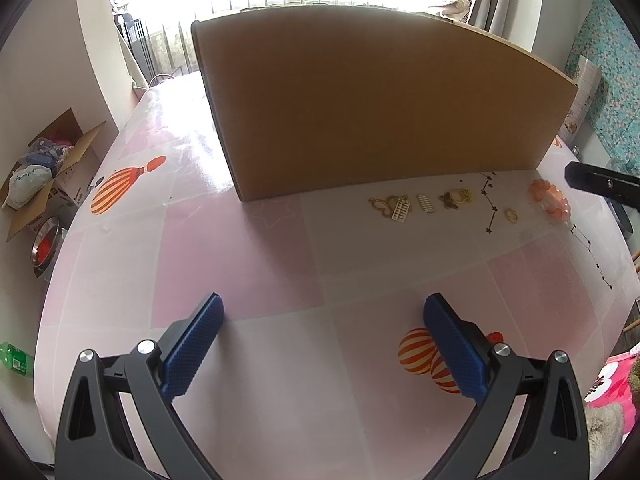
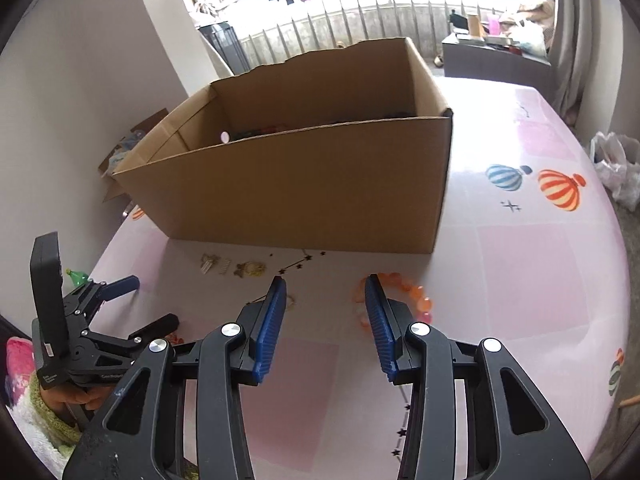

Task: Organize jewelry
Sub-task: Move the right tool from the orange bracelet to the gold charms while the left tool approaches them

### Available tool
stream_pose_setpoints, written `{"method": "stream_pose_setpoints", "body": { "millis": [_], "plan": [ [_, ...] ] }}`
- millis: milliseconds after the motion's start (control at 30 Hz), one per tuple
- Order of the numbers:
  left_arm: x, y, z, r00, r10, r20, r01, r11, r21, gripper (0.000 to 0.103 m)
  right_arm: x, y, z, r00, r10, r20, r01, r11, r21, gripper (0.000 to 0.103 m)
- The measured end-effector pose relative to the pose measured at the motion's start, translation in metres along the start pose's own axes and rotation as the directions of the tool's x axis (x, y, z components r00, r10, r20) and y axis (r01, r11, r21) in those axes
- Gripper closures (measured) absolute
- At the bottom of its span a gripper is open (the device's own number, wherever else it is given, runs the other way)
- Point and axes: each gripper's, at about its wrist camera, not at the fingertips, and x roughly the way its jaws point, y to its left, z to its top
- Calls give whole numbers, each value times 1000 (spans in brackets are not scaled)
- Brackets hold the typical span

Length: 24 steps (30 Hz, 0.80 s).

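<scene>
Several small gold charms [image 1: 420, 204] lie in a row on the pink table in front of an open cardboard box [image 1: 376, 108]. An orange bead bracelet [image 1: 550, 200] lies to their right, with a small gold ring [image 1: 511, 216] between. In the right wrist view the charms [image 2: 234, 267] and bracelet [image 2: 416, 295] lie just ahead of my right gripper [image 2: 326, 284], which is open and empty, its right finger over the bracelet's near side. My left gripper [image 1: 324, 304] is open and empty, well short of the charms; it also shows in the right wrist view [image 2: 156, 300].
The box [image 2: 304, 184] stands at the table's far middle with dark items inside. The tablecloth carries balloon prints [image 2: 558, 189] and star-line prints [image 1: 490, 204]. Beyond the left edge sit another carton [image 1: 48, 168] and a metal bowl [image 1: 46, 246] on the floor.
</scene>
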Motion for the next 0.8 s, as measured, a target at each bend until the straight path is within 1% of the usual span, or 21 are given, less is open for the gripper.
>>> {"method": "stream_pose_setpoints", "body": {
  "millis": [100,233,300,333,400,433,467,500,600,700,800],
  "plan": [
    [-8,-4,2,999,-14,48,13,1000,22,7,10,15,-3,1000,20,-11,-20,999,-27,63],
    [-18,-10,8,994,-21,108,13,997,70,18,23,24,-3,998,53,-28,-54,998,-27,63],
    [-19,-12,12,992,-37,118,26,995,92,33,26,25,-3,997,66,-29,-66,998,-23,63],
    [-18,-12,14,992,-51,118,39,994,101,37,26,24,-2,997,73,-26,-73,997,-19,63],
    [-14,-17,19,990,-93,108,79,989,125,50,30,25,-1,995,92,-23,-93,996,-7,64],
    [-12,-19,20,989,-105,100,91,986,138,54,31,25,0,994,104,-23,-104,995,-3,64],
    [-8,-21,22,990,-115,86,101,983,153,60,33,25,1,993,117,-24,-117,993,-1,65],
    [-5,-24,23,990,-121,70,108,980,167,68,31,22,1,992,127,-24,-127,992,-1,66],
    [5,-28,29,993,-114,37,104,974,199,81,36,25,2,989,147,-21,-148,989,-8,66],
    [12,-31,37,993,-117,14,111,970,217,86,38,25,3,986,165,-26,-165,986,-14,66],
    [16,-32,40,994,-111,-7,110,966,236,87,41,24,4,984,179,-27,-179,984,-9,67]
  ]
}}
